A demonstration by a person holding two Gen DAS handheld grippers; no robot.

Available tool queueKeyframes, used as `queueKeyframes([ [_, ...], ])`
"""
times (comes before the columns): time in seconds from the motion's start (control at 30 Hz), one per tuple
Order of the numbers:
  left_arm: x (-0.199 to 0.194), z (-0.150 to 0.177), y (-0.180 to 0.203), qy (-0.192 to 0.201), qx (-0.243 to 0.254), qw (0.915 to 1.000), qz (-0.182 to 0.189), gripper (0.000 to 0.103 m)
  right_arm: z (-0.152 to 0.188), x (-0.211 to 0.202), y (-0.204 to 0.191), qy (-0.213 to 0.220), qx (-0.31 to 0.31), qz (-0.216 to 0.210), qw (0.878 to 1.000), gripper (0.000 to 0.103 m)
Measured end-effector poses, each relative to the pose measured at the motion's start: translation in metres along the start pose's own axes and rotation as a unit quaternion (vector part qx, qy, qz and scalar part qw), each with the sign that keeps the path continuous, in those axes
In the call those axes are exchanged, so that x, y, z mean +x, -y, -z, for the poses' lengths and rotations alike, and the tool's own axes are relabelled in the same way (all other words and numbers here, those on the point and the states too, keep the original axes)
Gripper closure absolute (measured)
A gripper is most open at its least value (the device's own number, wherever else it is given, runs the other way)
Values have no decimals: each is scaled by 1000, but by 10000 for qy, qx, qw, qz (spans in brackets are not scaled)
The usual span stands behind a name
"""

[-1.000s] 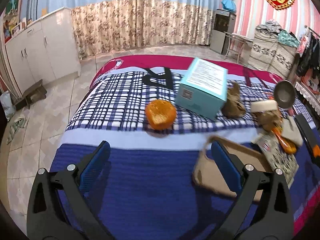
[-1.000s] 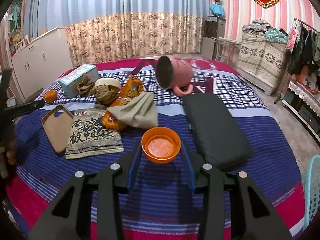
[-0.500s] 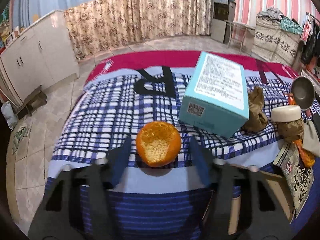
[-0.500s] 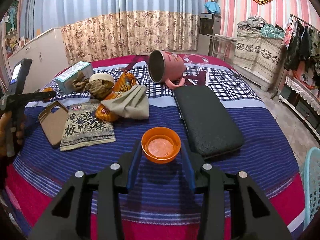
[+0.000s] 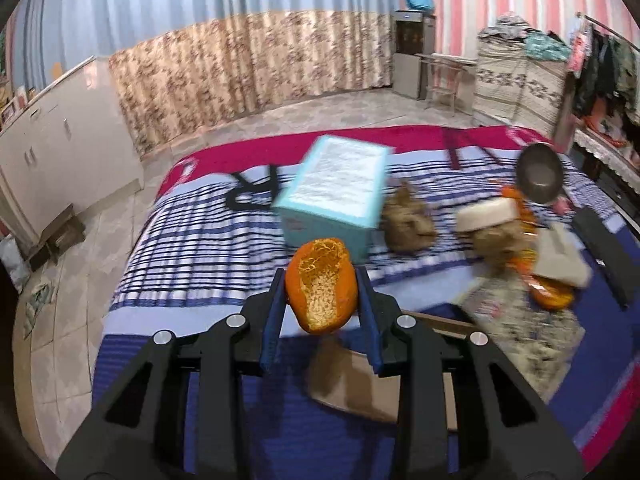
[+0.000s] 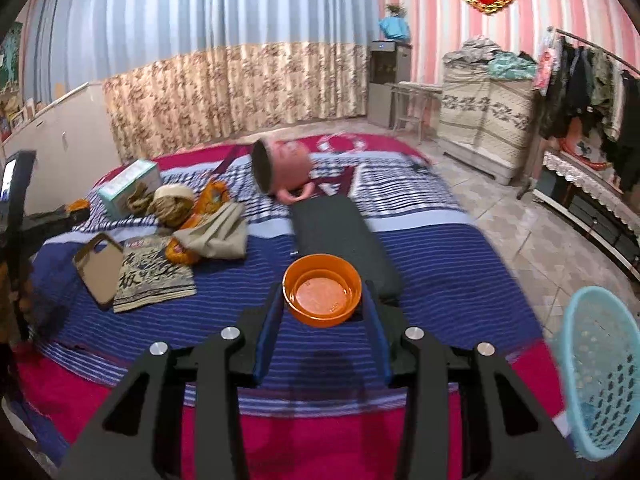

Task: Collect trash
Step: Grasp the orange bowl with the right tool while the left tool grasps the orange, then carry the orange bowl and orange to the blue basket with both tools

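My left gripper (image 5: 322,292) is shut on an orange peel (image 5: 321,286) and holds it above the bed's blanket (image 5: 192,248). My right gripper (image 6: 322,300) is shut on a small orange bowl (image 6: 322,296), lifted above the bed near its front edge. A light blue mesh basket (image 6: 600,372) stands off the bed at the right in the right wrist view. On the bed lie a teal box (image 5: 336,188), crumpled brown paper (image 5: 408,216), a snack packet (image 6: 150,276) and an orange wrapper (image 6: 212,196).
A pink mug (image 6: 282,170) lies on its side behind a black case (image 6: 340,236). A brown cutting board (image 6: 98,266) and a grey cloth (image 6: 216,236) lie on the bed. White cabinets (image 5: 60,140) stand at the left, tiled floor around.
My left gripper moved forward around the orange peel, shut on it and lifted it. My right gripper, still holding the orange bowl, drew back and swung right, so the blue basket came into view.
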State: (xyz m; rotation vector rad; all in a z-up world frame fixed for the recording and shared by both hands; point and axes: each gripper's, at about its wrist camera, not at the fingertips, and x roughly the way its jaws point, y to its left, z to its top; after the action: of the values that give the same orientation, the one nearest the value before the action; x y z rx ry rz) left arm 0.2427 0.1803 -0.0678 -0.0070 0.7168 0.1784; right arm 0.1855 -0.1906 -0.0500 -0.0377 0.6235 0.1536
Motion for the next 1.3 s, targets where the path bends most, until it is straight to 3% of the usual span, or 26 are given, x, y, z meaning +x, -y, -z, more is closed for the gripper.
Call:
queueKeyframes([
  [0.4, -54, 11, 126, 340, 529, 9934, 960, 70, 18, -59, 105, 227, 599, 830, 9945, 63],
  [0.77, -72, 17, 227, 371, 1037, 9821, 1525, 70, 37, -95, 186, 544, 1201, 1585, 9785, 63],
  [1.1, -93, 30, 348, 486, 1599, 9578, 2340, 70, 65, -104, 264, 346, 1876, 2269, 9551, 63],
  [1.3, -107, 38, 414, 531, 1908, 9408, 2751, 69, 67, -104, 287, 314, 1702, 2380, 9557, 63],
])
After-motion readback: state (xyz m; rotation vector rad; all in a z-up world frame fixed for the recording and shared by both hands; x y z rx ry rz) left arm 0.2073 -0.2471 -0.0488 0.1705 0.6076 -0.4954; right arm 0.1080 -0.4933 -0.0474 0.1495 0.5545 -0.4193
